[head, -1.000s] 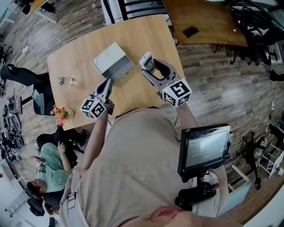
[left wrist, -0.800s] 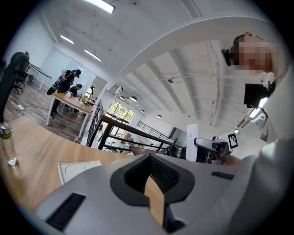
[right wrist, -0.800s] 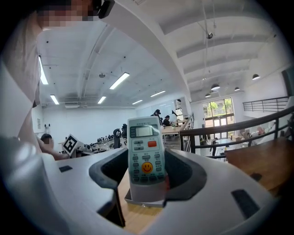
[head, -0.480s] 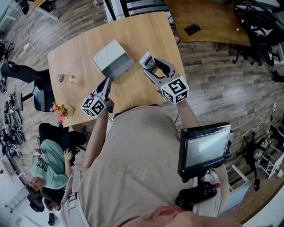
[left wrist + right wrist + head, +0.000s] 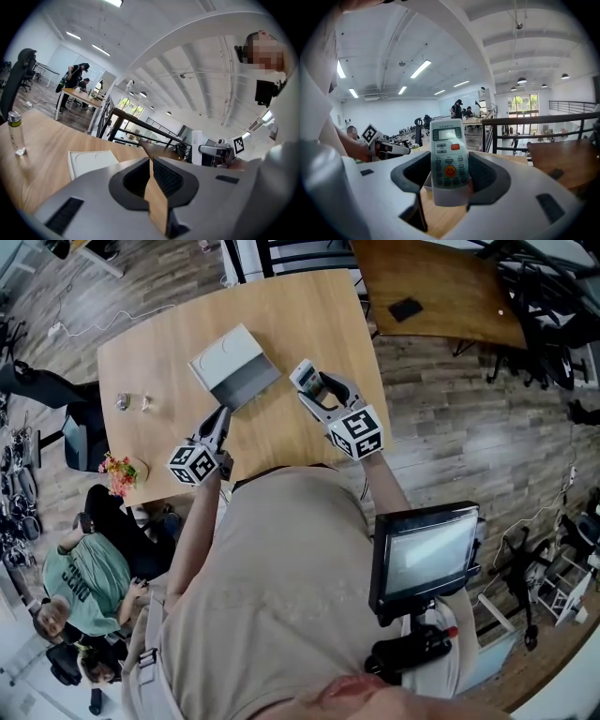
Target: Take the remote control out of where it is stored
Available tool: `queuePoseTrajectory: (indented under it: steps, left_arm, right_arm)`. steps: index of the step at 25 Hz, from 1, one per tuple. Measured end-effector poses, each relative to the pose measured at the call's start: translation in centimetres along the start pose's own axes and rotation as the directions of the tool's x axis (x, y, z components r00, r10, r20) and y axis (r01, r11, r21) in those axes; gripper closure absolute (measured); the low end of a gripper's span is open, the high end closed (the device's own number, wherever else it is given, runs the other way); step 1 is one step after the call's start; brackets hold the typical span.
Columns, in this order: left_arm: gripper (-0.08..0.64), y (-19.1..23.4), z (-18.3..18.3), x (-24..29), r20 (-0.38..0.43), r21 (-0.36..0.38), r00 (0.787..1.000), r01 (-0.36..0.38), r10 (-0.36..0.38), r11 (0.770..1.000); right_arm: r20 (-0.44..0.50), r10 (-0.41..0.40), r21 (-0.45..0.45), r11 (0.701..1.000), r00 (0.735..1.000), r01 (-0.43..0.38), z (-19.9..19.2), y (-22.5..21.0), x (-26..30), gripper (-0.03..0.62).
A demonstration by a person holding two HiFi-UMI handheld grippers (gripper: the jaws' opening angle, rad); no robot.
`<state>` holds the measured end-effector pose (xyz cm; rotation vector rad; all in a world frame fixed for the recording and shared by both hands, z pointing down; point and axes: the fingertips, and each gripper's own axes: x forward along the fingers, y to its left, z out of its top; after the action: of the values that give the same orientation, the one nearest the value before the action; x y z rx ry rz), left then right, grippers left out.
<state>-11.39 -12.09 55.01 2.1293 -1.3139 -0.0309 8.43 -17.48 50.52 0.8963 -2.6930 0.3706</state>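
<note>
Right claw (image 5: 449,165) pinches the remote control (image 5: 448,140) between its two dark pads, which press on the lower part of the casing from both sides. From the right gripper view the remote stands upright with its face to the camera: a small screen at twelve o'clock, an orange button under it, and a round yellow key near the middle. In the head view the right claw (image 5: 309,382) holds the remote control (image 5: 306,374) over the wooden table (image 5: 309,324), out of the white box (image 5: 225,354) and apart from it; the box lies at about nine o'clock from the remote. Whether the remote touches the tabletop cannot be told

The left claw (image 5: 151,163) has its jaws pressed together at the tips, with nothing between them; only a thin wedge of tabletop shows further back. In the head view the left claw (image 5: 222,414) points toward the box, which sits at roughly twelve o'clock from its tip, near but not touching. From the left gripper view the white box (image 5: 90,161) lies flat at ten o'clock from the jaws, two round hollows in its top

A clear bottle (image 5: 122,401) stands on the table at nine o'clock from the left claw's tip, well apart. A bunch of flowers (image 5: 120,474) stands at the table's edge, at nine o'clock from the left marker cube (image 5: 194,465)
</note>
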Motion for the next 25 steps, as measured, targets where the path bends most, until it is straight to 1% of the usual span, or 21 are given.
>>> queuePoseTrajectory:
  steps: [7, 12, 18, 25]
  left_arm:
    - [0.555, 2.3, -2.6, -0.2, -0.047, 0.018, 0.998, -0.050, 0.051, 0.999]
    - [0.555, 4.1, -4.5, -1.0, -0.085, 0.018, 0.993, -0.085, 0.087, 0.996]
    - [0.555, 5.6, -6.6, -1.3, -0.132, 0.021, 0.985, -0.106, 0.108, 0.994]
    - [0.555, 6.4, -8.7, -1.6, -0.166, 0.062, 0.979, -0.111, 0.120, 0.992]
  right_arm:
    - [-0.071, 0.012, -0.008, 1.000, 0.997, -0.013, -2.9, -0.1, 1.4, 0.334]
    - [-0.138, 0.023, -0.023, 0.999, 0.990, -0.026, -5.2, 0.2, 2.7, 0.334]
    - [-0.229, 0.042, -0.024, 0.999, 0.973, -0.049, -9.0, 0.3, 4.3, 0.334]
    - [-0.324, 0.067, 0.009, 0.998, 0.944, -0.068, -13.8, 0.6, 5.4, 0.334]
